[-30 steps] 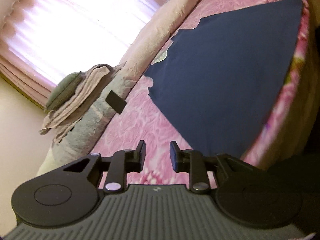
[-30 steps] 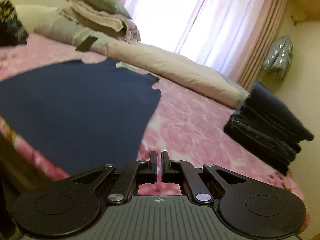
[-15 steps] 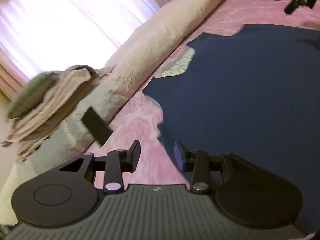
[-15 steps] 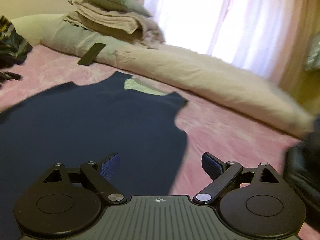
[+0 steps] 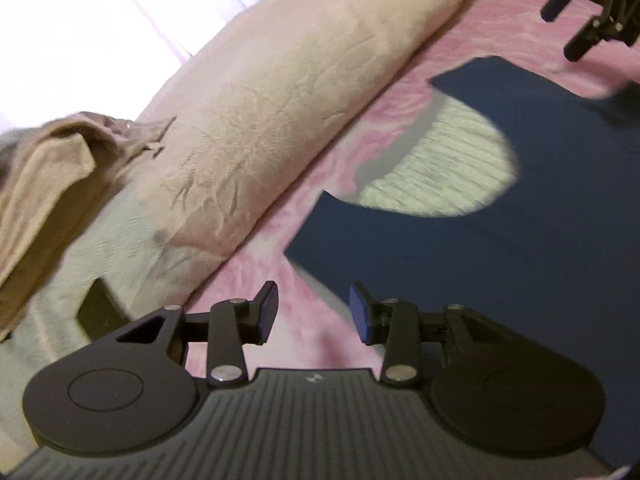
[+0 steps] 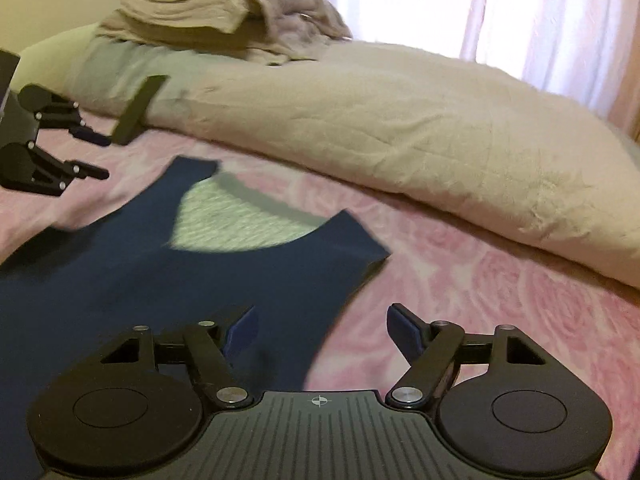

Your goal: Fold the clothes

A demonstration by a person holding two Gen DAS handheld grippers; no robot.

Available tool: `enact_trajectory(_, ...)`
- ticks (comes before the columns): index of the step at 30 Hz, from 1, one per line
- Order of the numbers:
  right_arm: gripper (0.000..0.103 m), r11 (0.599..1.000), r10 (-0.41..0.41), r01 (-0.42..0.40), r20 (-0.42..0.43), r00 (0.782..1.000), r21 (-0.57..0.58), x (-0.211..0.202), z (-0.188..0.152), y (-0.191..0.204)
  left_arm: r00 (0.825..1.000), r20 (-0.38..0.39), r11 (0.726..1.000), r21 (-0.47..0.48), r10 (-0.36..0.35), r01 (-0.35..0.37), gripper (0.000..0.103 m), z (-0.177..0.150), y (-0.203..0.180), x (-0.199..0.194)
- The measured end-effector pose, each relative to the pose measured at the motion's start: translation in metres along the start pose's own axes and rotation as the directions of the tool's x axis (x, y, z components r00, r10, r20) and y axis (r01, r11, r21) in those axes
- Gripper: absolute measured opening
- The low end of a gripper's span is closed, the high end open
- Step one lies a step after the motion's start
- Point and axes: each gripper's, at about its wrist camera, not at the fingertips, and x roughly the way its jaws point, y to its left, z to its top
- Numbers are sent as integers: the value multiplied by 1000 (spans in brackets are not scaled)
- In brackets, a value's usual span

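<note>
A navy sleeveless top [image 6: 248, 280] lies flat on the pink floral bedspread [image 6: 500, 300], its grey-lined neckline [image 6: 240, 224] towards the pillows. My right gripper [image 6: 320, 332] hovers open over the top's right armhole edge, nothing between its fingers. My left gripper [image 5: 314, 312] hangs open just above the left shoulder strap [image 5: 340, 236], empty. Each gripper shows in the other's view: the left gripper [image 6: 84, 152] at the far left, the right gripper [image 5: 576, 12] at the top right, both with fingers apart.
A long beige rolled duvet [image 6: 400, 128] runs along the far side of the bed. Folded beige blankets [image 6: 208, 12] are stacked on a grey pillow. A dark flat phone-like object [image 6: 138, 108] leans against the bedding. Bright curtains [image 6: 520, 12] hang behind.
Both grippers have moved forward towards the top's shoulders. The right gripper went from shut a second ago to wide open; the left opened a little wider.
</note>
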Motion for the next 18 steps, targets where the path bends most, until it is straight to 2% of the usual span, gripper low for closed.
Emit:
enact_trajectory(6, 75, 994, 71, -71, -8, 997, 81, 51, 25, -41, 996, -7, 995, -56, -85, 85, 35, 13, 22, 60)
enact_trajectory(10, 75, 986, 119, -116, -17, 993, 120, 83, 33, -52, 987, -21, 985, -67, -161, 160, 35, 11, 30, 81)
enact_trajectory(11, 72, 984, 128, -125, -20, 992, 125, 90, 35, -54, 985, -17, 983, -59, -173, 172, 35, 10, 32, 83)
enact_trajectory(13, 56, 981, 147, -142, -25, 989, 134, 102, 38, -60, 981, -9, 980, -43, -195, 194, 35, 8, 34, 87)
enact_trajectory(14, 53, 979, 152, -147, -26, 988, 140, 106, 40, -63, 978, -9, 977, -44, -208, 208, 35, 8, 36, 88)
enact_trajectory(18, 53, 979, 171, -164, -52, 984, 120, 113, 43, -66, 968, -21, 968, -45, -249, 248, 36, 8, 42, 92)
